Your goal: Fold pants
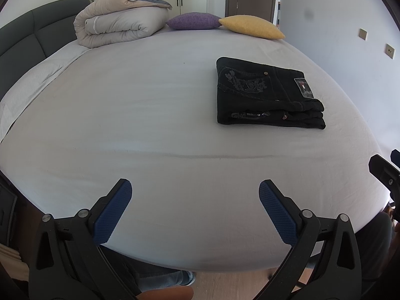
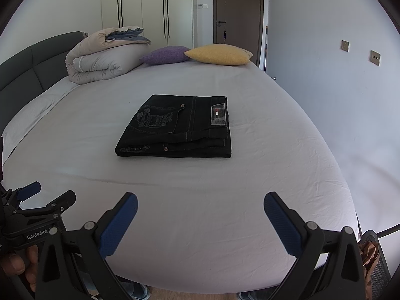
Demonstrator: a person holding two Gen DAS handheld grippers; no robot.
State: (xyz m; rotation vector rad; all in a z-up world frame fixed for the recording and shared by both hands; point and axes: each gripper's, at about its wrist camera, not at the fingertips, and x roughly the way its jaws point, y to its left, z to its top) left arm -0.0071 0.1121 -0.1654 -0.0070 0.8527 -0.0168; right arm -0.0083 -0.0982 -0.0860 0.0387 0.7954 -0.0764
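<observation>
Black jeans [image 1: 265,95] lie folded into a flat rectangle on the white bed sheet [image 1: 150,125], right of centre in the left wrist view and central in the right wrist view [image 2: 180,127]. A back pocket with embroidery and a waistband label face up. My left gripper [image 1: 195,190] is open and empty, over the near edge of the bed, well short of the jeans. My right gripper [image 2: 200,202] is open and empty, also near the bed's front edge. The left gripper shows at the lower left of the right wrist view [image 2: 47,195].
A rolled beige duvet [image 1: 117,20] lies at the far left of the bed by the dark headboard [image 1: 22,37]. A purple cushion [image 1: 192,21] and a yellow cushion [image 1: 252,26] lie at the far edge. A wall [image 1: 350,62] runs along the right side.
</observation>
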